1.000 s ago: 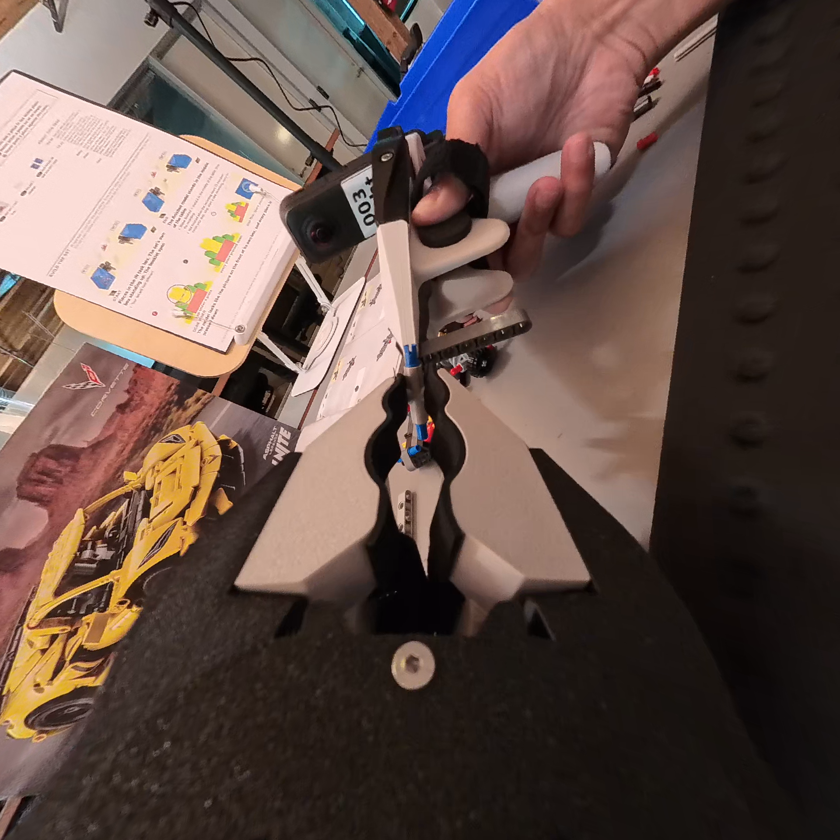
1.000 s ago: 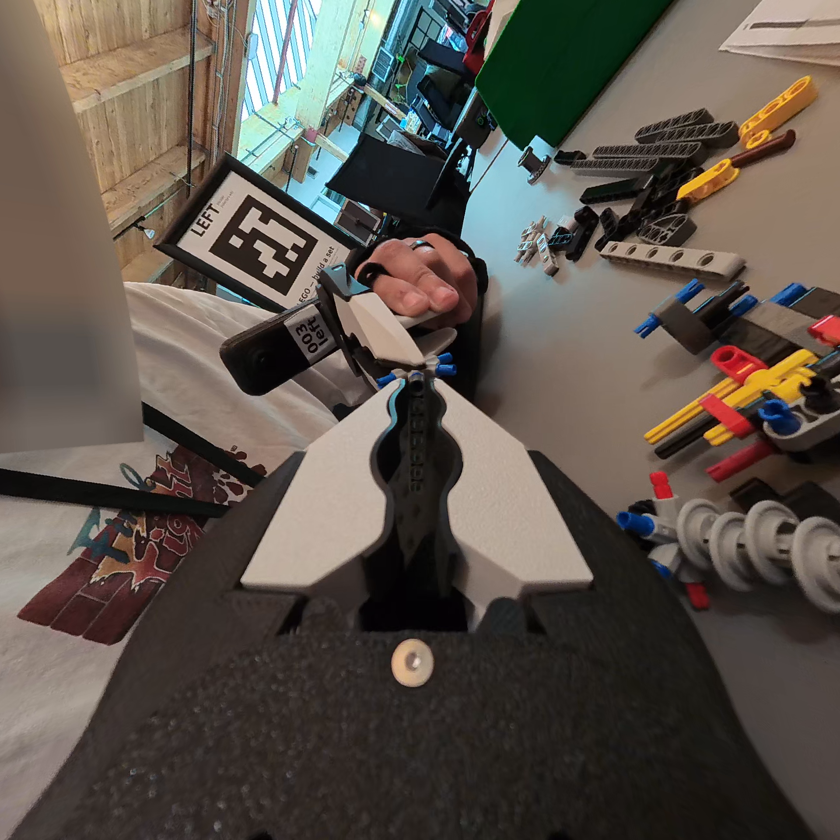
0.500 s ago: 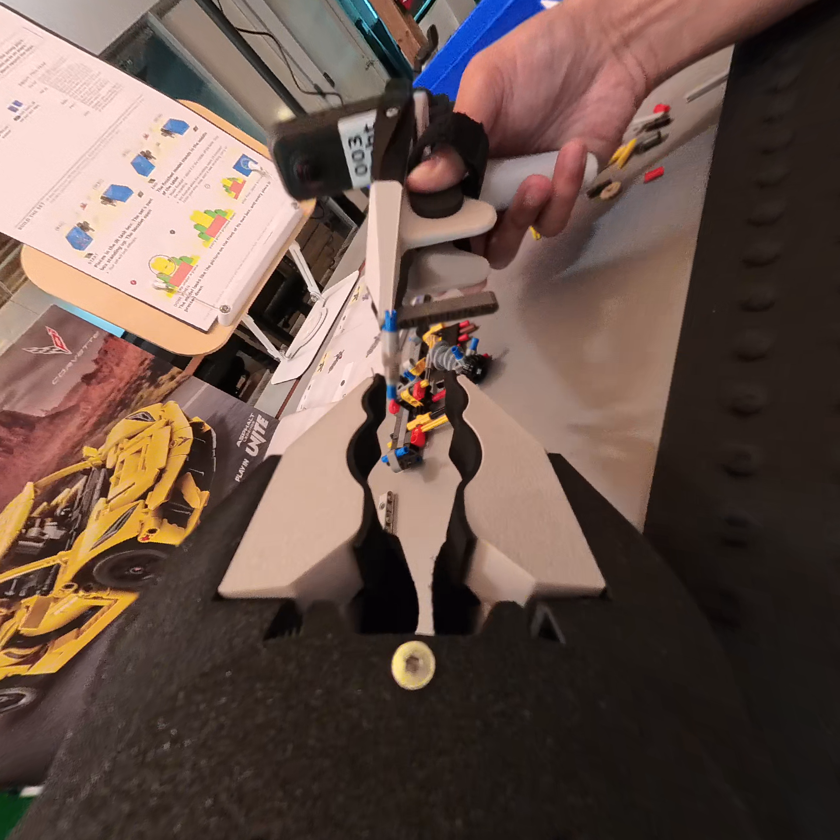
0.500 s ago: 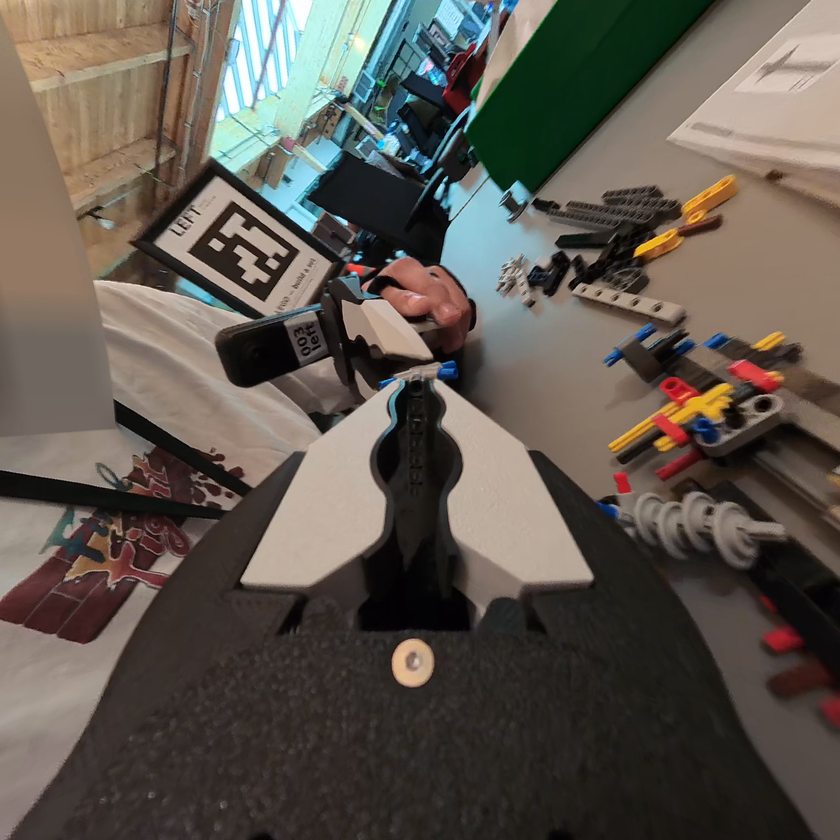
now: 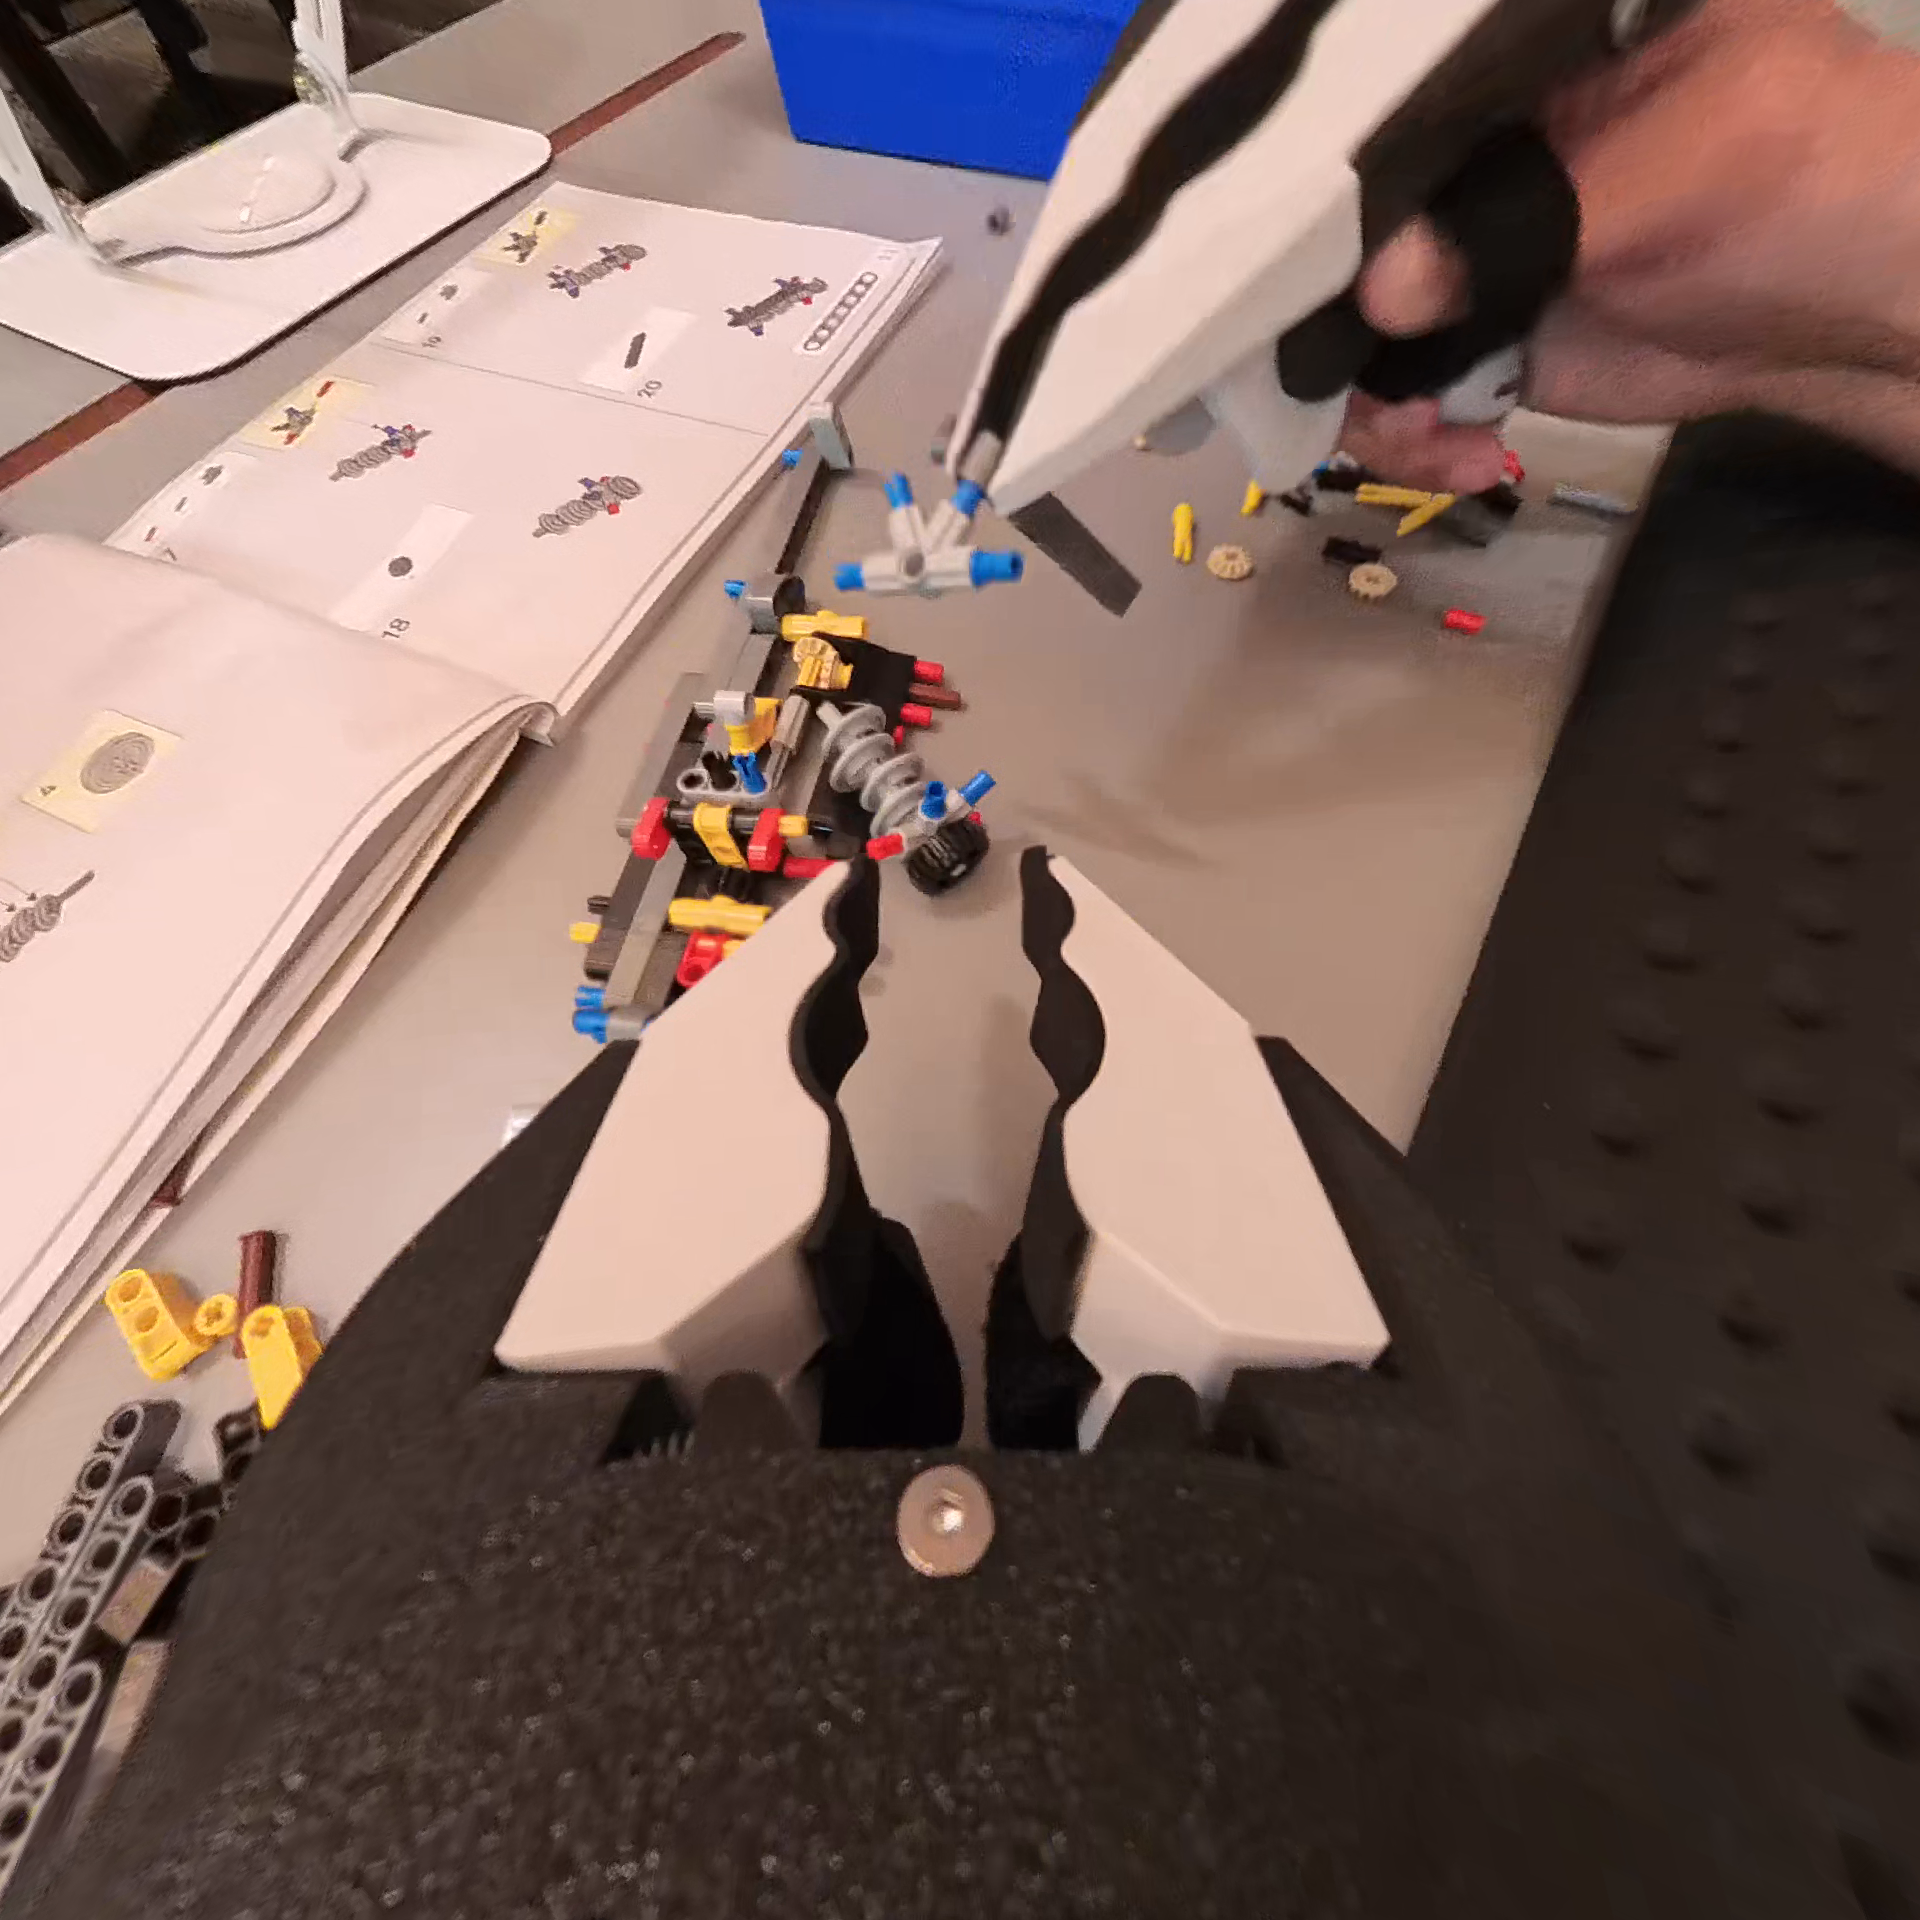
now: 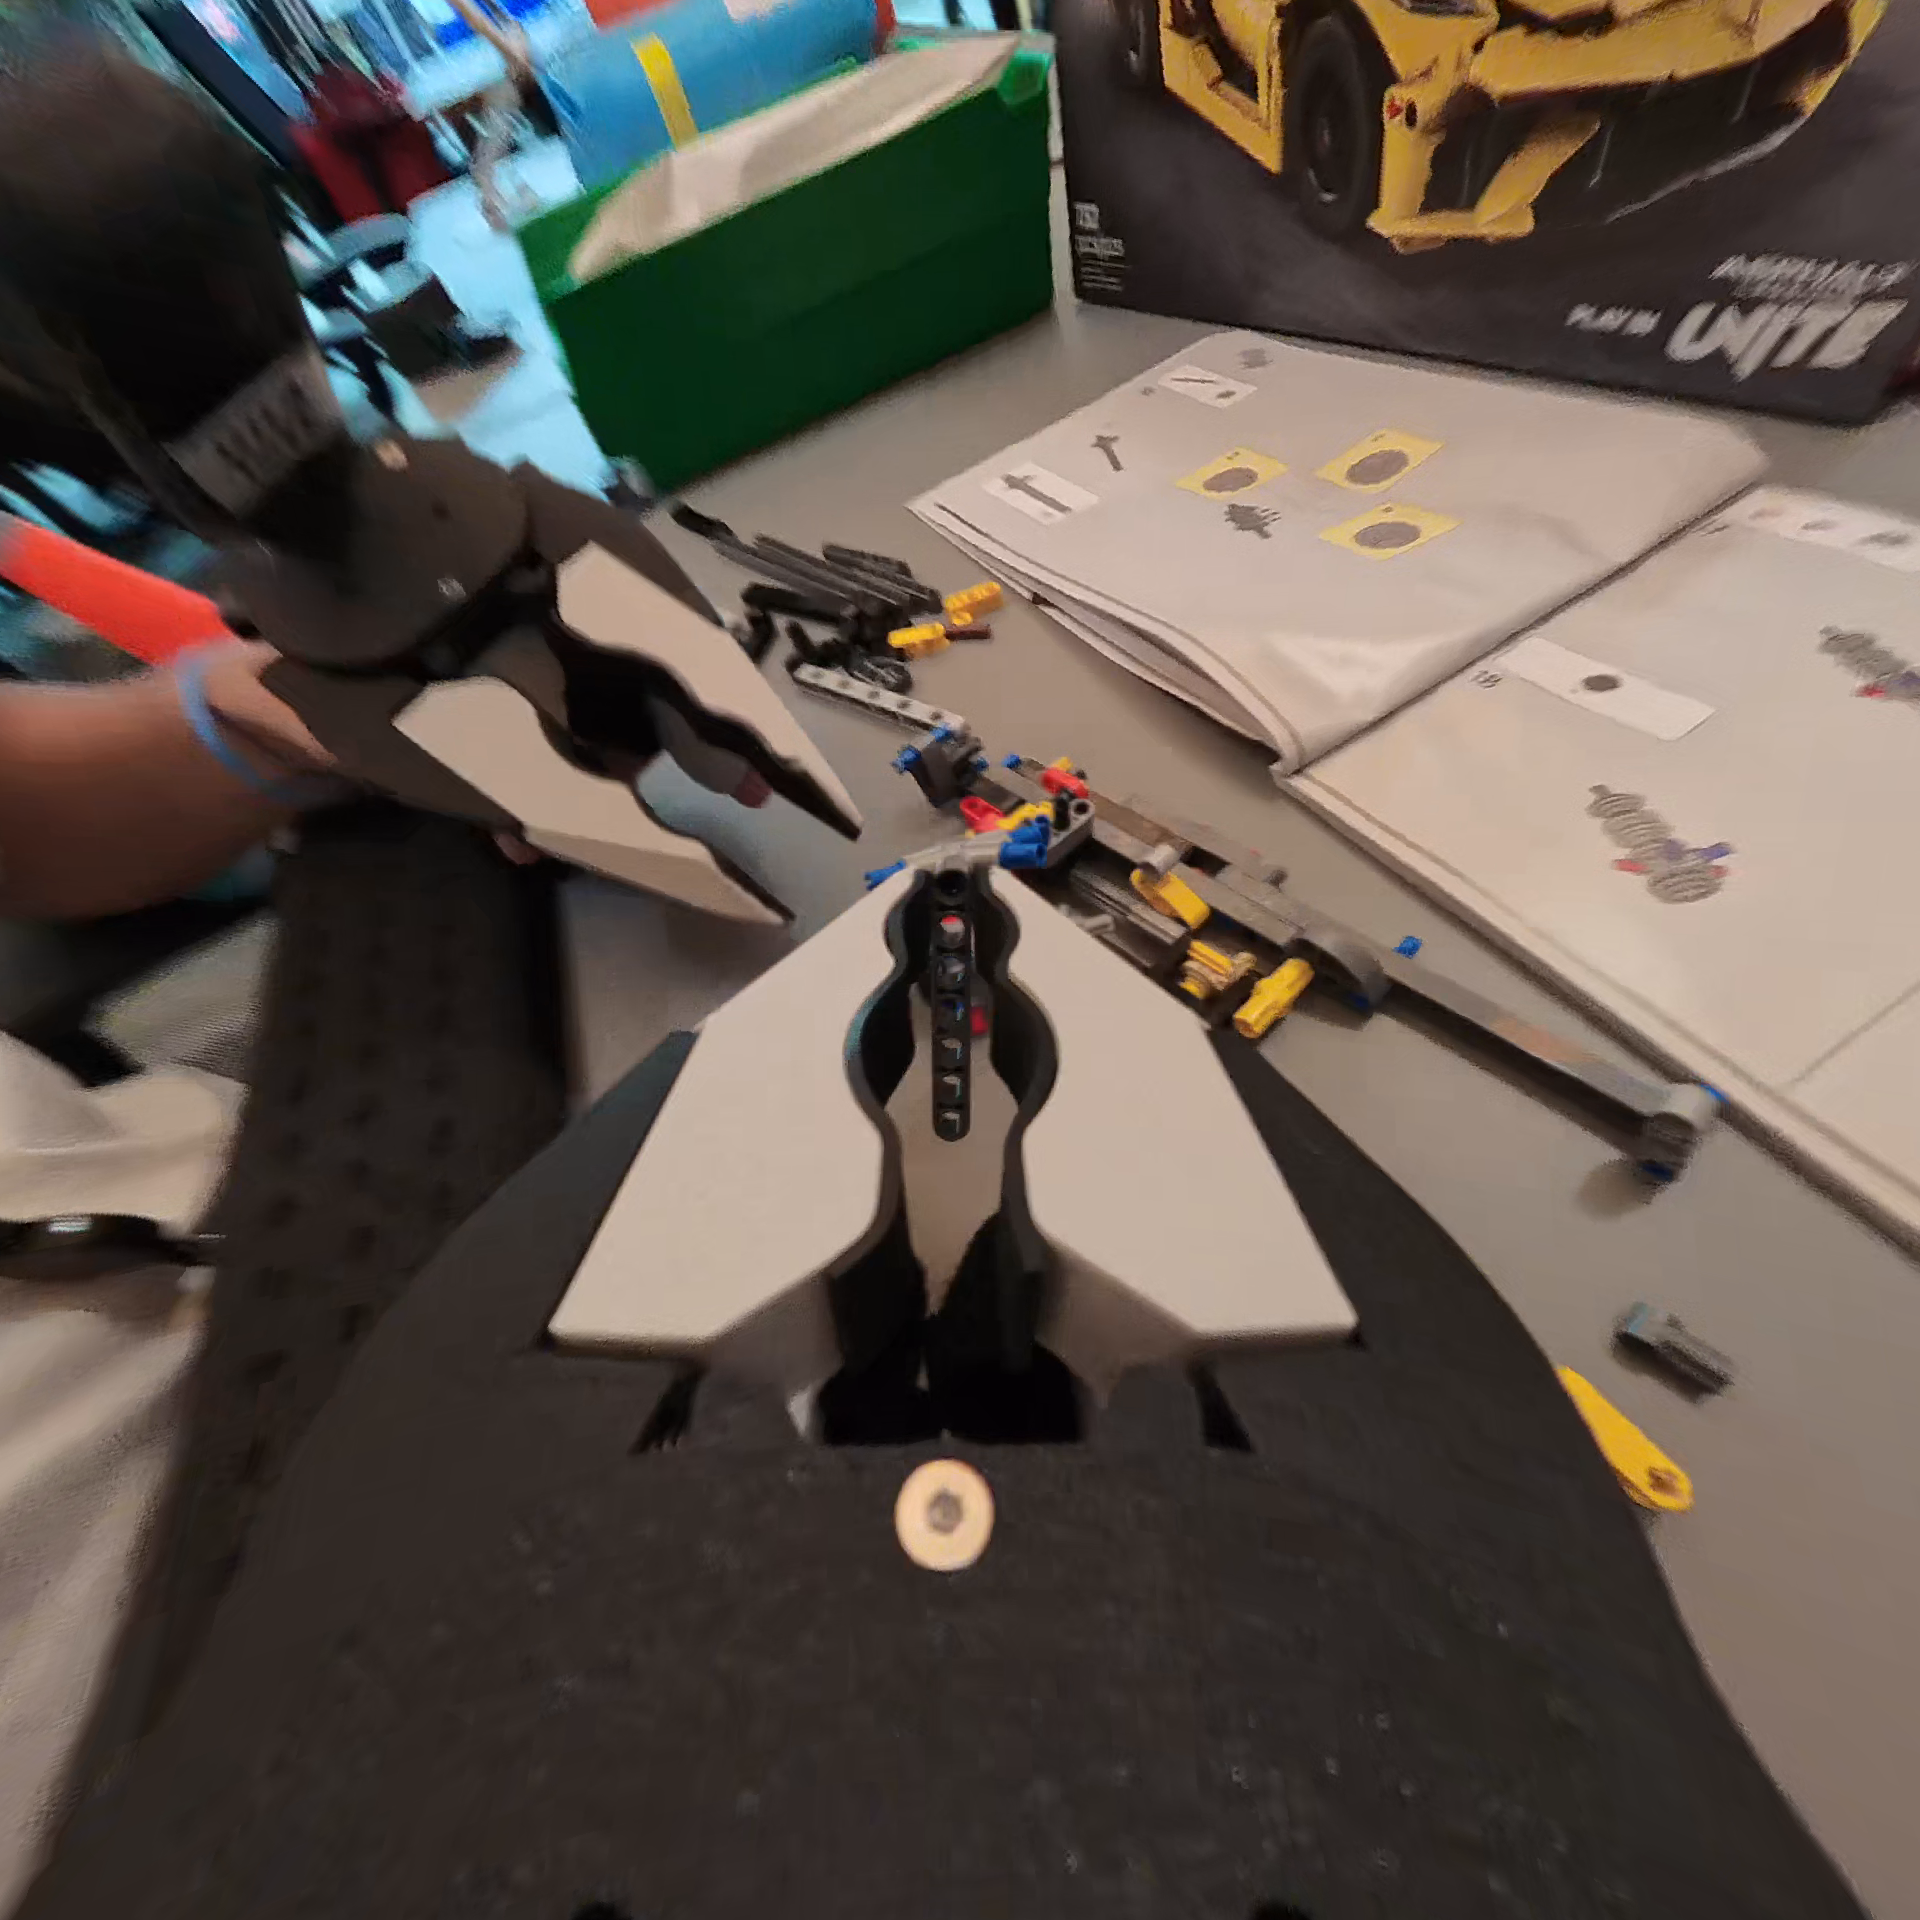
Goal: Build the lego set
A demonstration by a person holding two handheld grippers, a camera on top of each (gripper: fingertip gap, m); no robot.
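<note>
Left wrist view: left hand-held gripper is hanging over the grey bench with its jaws parted and nothing between them, tips just above the near end of the partly built lego assembly. That assembly is lying on the bench beside the open instruction booklet, showing yellow, red and blue pieces on grey beams, a grey coil spring and a small black wheel. Beyond it, the right hand-held gripper is reaching in from the upper right, a person's hand gripping it; it is pinching a black beam that carries a grey connector with blue pins at its end. Right wrist view is showing the same black beam clamped upright between nearly closed jaws, motion blur softening the detail. Loose yellow connectors and dark beams are sitting near the booklet's corner; small gears and pins are scattered farther off. Set's box with the yellow car is standing behind the booklet, a green bin beside it.
</note>
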